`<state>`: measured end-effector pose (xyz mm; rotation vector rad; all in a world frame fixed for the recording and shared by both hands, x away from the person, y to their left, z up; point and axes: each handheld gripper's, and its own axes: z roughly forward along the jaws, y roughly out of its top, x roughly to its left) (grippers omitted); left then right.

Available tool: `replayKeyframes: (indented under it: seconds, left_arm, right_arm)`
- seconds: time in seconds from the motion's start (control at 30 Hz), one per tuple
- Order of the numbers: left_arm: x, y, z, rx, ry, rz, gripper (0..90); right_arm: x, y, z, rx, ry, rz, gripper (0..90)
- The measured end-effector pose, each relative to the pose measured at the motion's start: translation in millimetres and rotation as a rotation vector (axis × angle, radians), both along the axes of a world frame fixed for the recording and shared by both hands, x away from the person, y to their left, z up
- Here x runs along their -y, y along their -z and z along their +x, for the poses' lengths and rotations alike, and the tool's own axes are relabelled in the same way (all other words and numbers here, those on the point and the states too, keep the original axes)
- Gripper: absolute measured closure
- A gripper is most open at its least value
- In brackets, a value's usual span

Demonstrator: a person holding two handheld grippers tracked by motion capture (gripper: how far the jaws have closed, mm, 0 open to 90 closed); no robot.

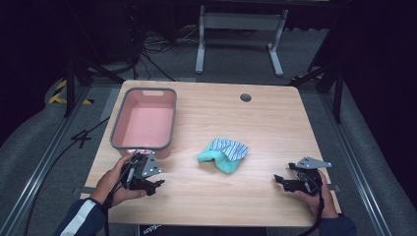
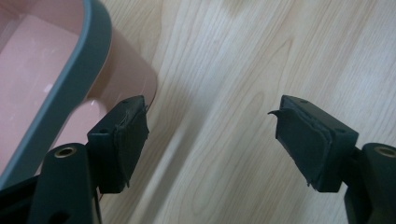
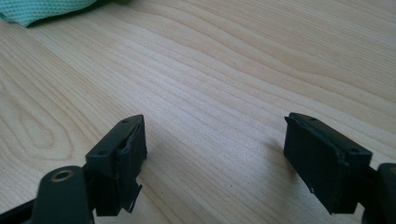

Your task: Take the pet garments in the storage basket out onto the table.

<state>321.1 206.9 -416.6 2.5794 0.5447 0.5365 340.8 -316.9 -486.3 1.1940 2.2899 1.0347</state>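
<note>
On the tabletop (image 1: 275, 118) there is one bin (image 1: 144, 123), one cloth (image 1: 223, 154) and two grippers, each held in a hand. The bin, pink with a grey rim, stands along the left edge toward the far left corner, and its inside looks empty. The crumpled teal cloth, with a striped patch on top, lies near the middle of the tabletop, between the two grippers and well apart from both. The left gripper (image 1: 156, 184) sits near the front left corner just beside the bin's near end; in the left gripper view (image 2: 210, 135) its jaws stand wide apart over bare wood with nothing between them. The right gripper (image 1: 278, 180) sits near the front right corner, jaws likewise spread and empty in the right gripper view (image 3: 212, 158), where the cloth (image 3: 42, 9) lies ahead.
</note>
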Motion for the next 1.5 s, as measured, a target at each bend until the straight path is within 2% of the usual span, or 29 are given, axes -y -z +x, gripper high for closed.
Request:
replayKeyframes:
  seconds: [0.23, 0.47, 0.53, 0.63, 0.83, 0.9, 0.97, 1.0, 1.03, 1.07, 1.13, 1.17, 1.2, 1.23, 1.27, 1.3, 1.33, 1.37, 1.5]
  left_arm:
    - [-22.5, 9.5, -2.9, -0.006, -0.026, -0.004, 23.0]
    - [-50.9, 20.1, -0.5, -0.026, -0.074, -0.045, 22.3]
    - [-59.1, 25.6, 0.3, -0.038, -0.101, -0.071, 22.3]
    - [-69.6, 32.9, 1.6, -0.051, -0.125, -0.074, 22.1]
    - [-86.2, 40.6, 3.0, -0.073, -0.155, -0.134, 21.2]
    - [-88.1, 42.5, 3.0, -0.079, -0.158, -0.14, 20.7]
    - [-91.9, 45.6, 2.4, -0.08, -0.168, -0.156, 19.4]
    - [-95.1, 49.3, 1.4, -0.087, -0.176, -0.179, 18.8]
    - [-95.1, 49.3, 1.4, -0.087, -0.176, -0.179, 18.8]
    - [-97.7, 51.9, 1.6, -0.099, -0.181, -0.188, 18.1]
    - [-105.1, 56.5, 1.4, -0.107, -0.2, -0.244, 16.8]
    - [-105.1, 56.5, 1.4, -0.107, -0.2, -0.244, 15.9]
    - [-109.6, 59.9, 1.5, -0.119, -0.222, -0.286, 15.2]
    - [-109.6, 59.9, 1.5, -0.119, -0.222, -0.286, 14.7]
    - [-112.9, 63.0, 1.1, -0.129, -0.236, -0.323, 14.7]
    - [-115.0, 65.4, 0.0, -0.117, -0.235, -0.344, 13.8]
    - [-116.7, 65.7, -0.7, -0.106, -0.241, -0.345, 13.5]
    - [-117.2, 64.9, -0.9, -0.111, -0.249, -0.337, 13.5]
    - [-114.9, 65.9, -2.1, -0.101, -0.274, -0.348, 13.3]
  right_arm:
    - [-0.2, 0.1, 0.0, 0.001, -0.001, -0.003, 22.0]
    - [-0.1, 0.0, 0.0, 0.001, 0.0, -0.002, 22.0]
    - [0.0, 0.1, 0.0, 0.002, -0.001, -0.004, 22.0]
    - [-0.1, 0.0, -0.1, 0.001, 0.0, -0.002, 22.0]
    - [-0.1, 0.0, -0.1, 0.001, 0.0, -0.001, 22.0]
    - [-0.8, 0.3, -0.2, 0.005, -0.001, -0.01, 21.7]
    - [-0.8, 0.3, -0.2, 0.006, 0.0, -0.01, 21.8]
    - [-0.8, 0.2, -0.3, 0.005, 0.0, -0.011, 21.8]
    - [-0.8, 0.3, -0.3, 0.005, 0.0, -0.01, 21.7]
    - [-0.8, 0.3, -0.3, 0.005, 0.0, -0.01, 21.8]
    - [-0.7, 0.2, -0.3, 0.007, 0.001, -0.012, 21.7]
    - [-0.7, 0.2, -0.3, 0.007, 0.001, -0.012, 21.7]
    - [-0.6, 0.1, -0.7, 0.006, 0.004, -0.009, 21.8]
    - [-0.6, 0.1, -0.7, 0.006, 0.004, -0.009, 21.8]
    - [-0.6, 0.1, -0.8, 0.006, 0.005, -0.009, 21.8]
    - [-0.6, 0.2, -0.9, 0.006, 0.005, -0.009, 21.8]
    - [-0.6, 0.1, -1.0, 0.006, 0.005, -0.009, 21.8]
    - [-0.6, 0.2, -1.1, 0.007, 0.005, -0.009, 21.8]
    - [-0.6, 0.1, -1.0, 0.006, 0.005, -0.009, 21.8]
